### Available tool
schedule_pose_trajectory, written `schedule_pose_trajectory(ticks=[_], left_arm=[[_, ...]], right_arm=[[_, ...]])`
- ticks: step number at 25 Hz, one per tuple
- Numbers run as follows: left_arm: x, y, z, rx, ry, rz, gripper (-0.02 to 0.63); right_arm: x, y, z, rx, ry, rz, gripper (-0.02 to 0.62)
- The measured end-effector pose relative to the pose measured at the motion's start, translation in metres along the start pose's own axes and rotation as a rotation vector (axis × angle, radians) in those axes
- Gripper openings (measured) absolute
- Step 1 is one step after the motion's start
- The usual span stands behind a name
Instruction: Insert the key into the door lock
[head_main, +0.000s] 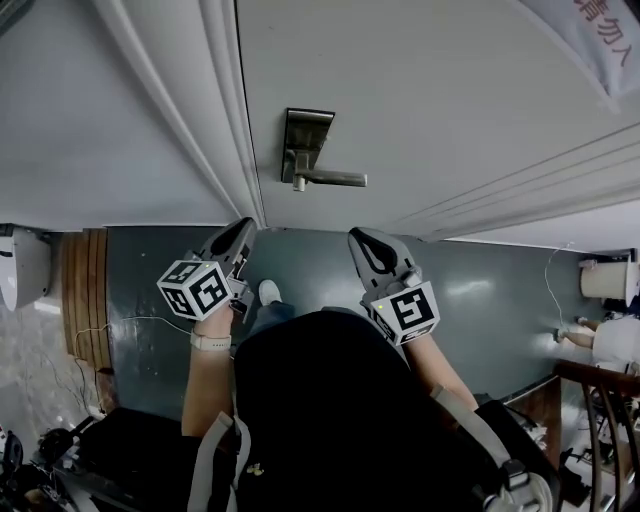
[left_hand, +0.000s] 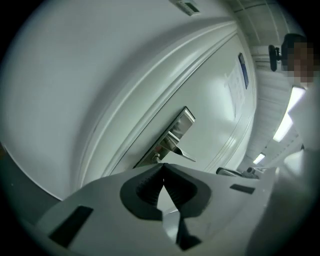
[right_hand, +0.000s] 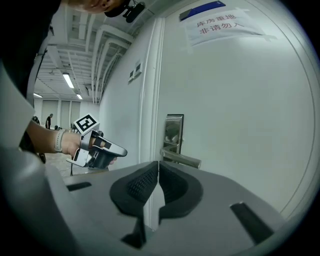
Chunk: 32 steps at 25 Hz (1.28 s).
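A metal lock plate (head_main: 305, 135) with a lever handle (head_main: 335, 179) sits on the white door (head_main: 430, 80). A small stub (head_main: 298, 184) sticks out by the handle's base; I cannot tell if it is a key. My left gripper (head_main: 243, 228) and right gripper (head_main: 360, 238) hang side by side short of the door, below the lock, both shut. No key shows between either pair of jaws. The left gripper view has the lock plate (left_hand: 181, 125) just beyond the closed tips (left_hand: 163, 166). From the right gripper (right_hand: 158, 163) I see the handle (right_hand: 182, 159) and the left gripper (right_hand: 124, 150).
The white door frame (head_main: 215, 110) runs left of the lock. A paper sign (right_hand: 220, 22) is stuck high on the door. Grey floor (head_main: 500, 290) lies underfoot, with a wooden strip (head_main: 85, 290) and a cable at left. Another person (head_main: 612, 340) stands far right.
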<state>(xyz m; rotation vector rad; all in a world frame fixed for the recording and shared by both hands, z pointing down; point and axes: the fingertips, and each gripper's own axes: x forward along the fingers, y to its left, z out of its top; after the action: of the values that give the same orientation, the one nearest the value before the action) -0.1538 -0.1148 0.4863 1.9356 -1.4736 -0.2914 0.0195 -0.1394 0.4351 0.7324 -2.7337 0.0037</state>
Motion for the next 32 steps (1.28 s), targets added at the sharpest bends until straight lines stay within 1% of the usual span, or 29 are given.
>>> schedule_pose_trajectory(ticks=[5,10,13,16,21,25,32], left_arm=[[-0.03,-0.013,0.013,0.166,-0.064,0.126,0.008],[-0.06,-0.03,0.025,0.297,-0.127,0.225,0.009],[-0.076,-0.041,0.028,0.377,-0.136,0.276,0.009],[-0.089,-0.051,0.028,0.444,-0.131,0.317,0.009],[-0.108,-0.063,0.028,0.515,-0.149,0.358,0.009],[-0.119,-0.078,0.03,0.562,-0.176,0.361,0.009],[-0.13,-0.099,0.029,0.638,-0.188,0.369,0.009]], right_arm=[[-0.001,0.013,0.011,-0.014,-0.033,0.056,0.018],[-0.003,0.028,0.022,-0.028,-0.053,0.112,0.018],[-0.004,0.036,0.03,-0.036,-0.08,0.136,0.018],[-0.005,0.045,0.037,-0.057,-0.086,0.173,0.018],[-0.007,0.059,0.049,-0.061,-0.104,0.214,0.018],[-0.01,0.067,0.063,-0.091,-0.129,0.231,0.018],[-0.017,0.076,0.081,-0.131,-0.156,0.252,0.018]])
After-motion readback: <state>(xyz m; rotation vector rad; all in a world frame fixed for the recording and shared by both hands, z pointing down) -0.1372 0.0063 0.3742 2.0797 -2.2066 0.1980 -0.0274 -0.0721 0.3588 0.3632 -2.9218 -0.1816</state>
